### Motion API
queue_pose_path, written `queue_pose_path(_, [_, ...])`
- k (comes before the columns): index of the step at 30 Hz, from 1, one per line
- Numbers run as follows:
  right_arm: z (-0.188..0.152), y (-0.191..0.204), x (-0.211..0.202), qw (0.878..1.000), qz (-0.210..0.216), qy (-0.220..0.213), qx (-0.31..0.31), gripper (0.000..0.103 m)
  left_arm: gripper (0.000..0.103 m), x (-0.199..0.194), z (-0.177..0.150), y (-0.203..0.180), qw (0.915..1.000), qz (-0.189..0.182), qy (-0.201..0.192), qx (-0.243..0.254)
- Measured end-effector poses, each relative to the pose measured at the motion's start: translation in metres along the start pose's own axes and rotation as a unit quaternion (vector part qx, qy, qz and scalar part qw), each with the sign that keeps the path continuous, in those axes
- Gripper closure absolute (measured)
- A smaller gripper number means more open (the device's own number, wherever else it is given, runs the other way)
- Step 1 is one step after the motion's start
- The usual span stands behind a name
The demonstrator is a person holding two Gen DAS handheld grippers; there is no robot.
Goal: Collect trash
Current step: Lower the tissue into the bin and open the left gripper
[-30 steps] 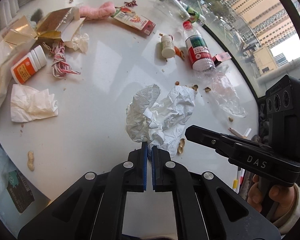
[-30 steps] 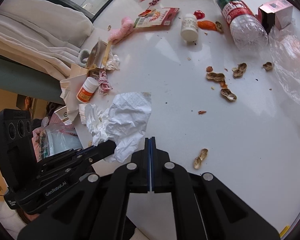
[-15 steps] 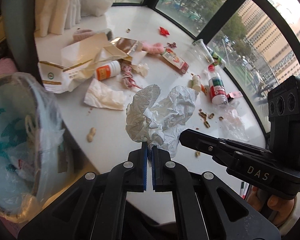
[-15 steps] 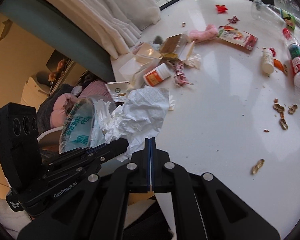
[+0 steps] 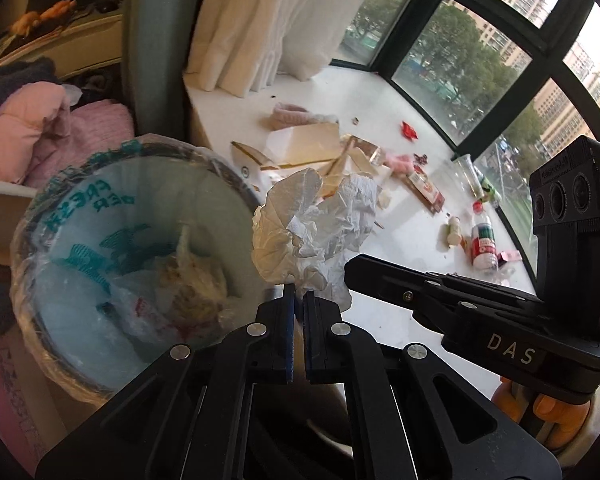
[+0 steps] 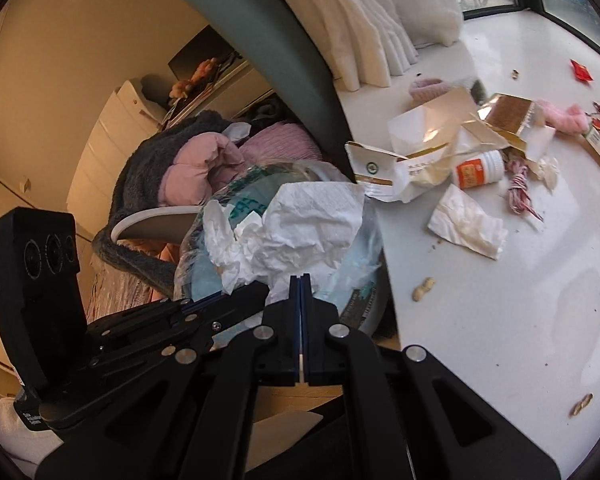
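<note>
Crumpled tissue (image 5: 316, 228) pinched in left hand-held gripper (image 5: 298, 300) — over bin (image 5: 60, 320)

Left gripper (image 5: 299, 298) and right gripper (image 6: 300, 280) point downward side by side, jaws closed.

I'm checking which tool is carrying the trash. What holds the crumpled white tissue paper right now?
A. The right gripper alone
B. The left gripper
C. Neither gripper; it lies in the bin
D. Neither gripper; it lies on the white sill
B: the left gripper is shut on the base of the crumpled white tissue paper, carried in the air beside the lined bin, while the right gripper is shut with nothing between its pads.
</note>
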State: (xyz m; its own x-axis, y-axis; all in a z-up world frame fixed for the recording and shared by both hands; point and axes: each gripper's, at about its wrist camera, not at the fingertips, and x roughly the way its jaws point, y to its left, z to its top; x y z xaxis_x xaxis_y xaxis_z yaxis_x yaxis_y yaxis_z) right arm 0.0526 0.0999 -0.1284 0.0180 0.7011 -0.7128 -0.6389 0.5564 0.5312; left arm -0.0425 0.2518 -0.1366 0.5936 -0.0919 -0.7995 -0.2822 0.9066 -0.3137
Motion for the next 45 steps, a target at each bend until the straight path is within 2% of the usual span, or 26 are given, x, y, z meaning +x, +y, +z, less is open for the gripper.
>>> queue_pose_path(11, [0.02, 0.063, 0.053, 0.995, 0.038, 0.05, -0.083, 0.1, 0.101, -0.028, 0.003, 0.06, 0.9959, 0.043, -0.036, -0.07])
queue_pose_path(18, [0.028, 0.071, 0.069, 0.993, 0.044, 0.063, -0.092, 0.1, 0.101, -0.025, 0.011, 0.075, 0.9944, 0.057, -0.037, -0.081])
queue_pose_path(26, [0.032, 0.063, 0.076, 0.994, 0.043, 0.069, -0.08, 0.1, 0.101, -0.013, 0.017, 0.082, 0.9945, 0.056, -0.015, -0.087])
queue_pose_path(28, [0.032, 0.059, 0.077, 0.994, 0.037, 0.068, -0.072, 0.1, 0.097, -0.009, 0.017, 0.083, 0.9946, 0.053, -0.011, -0.089])
queue_pose_path(30, [0.033, 0.055, 0.078, 0.995, 0.033, 0.071, -0.066, 0.1, 0.085, -0.006, 0.017, 0.083, 0.9935, 0.067, -0.005, -0.091])
queue_pose_path(33, [0.033, 0.048, 0.079, 0.995, 0.031, 0.074, -0.055, 0.1, 0.071, -0.003, 0.016, 0.086, 0.9915, 0.082, -0.001, -0.101])
queue_pose_path(40, [0.033, 0.04, 0.079, 0.996, 0.028, 0.075, -0.05, 0.1, 0.055, -0.001, 0.015, 0.086, 0.9881, 0.121, -0.002, -0.095])
queue_pose_path(45, [0.033, 0.039, 0.077, 0.996, 0.028, 0.074, -0.05, 0.1, 0.054, -0.001, 0.015, 0.09, 0.9877, 0.12, 0.003, -0.1])
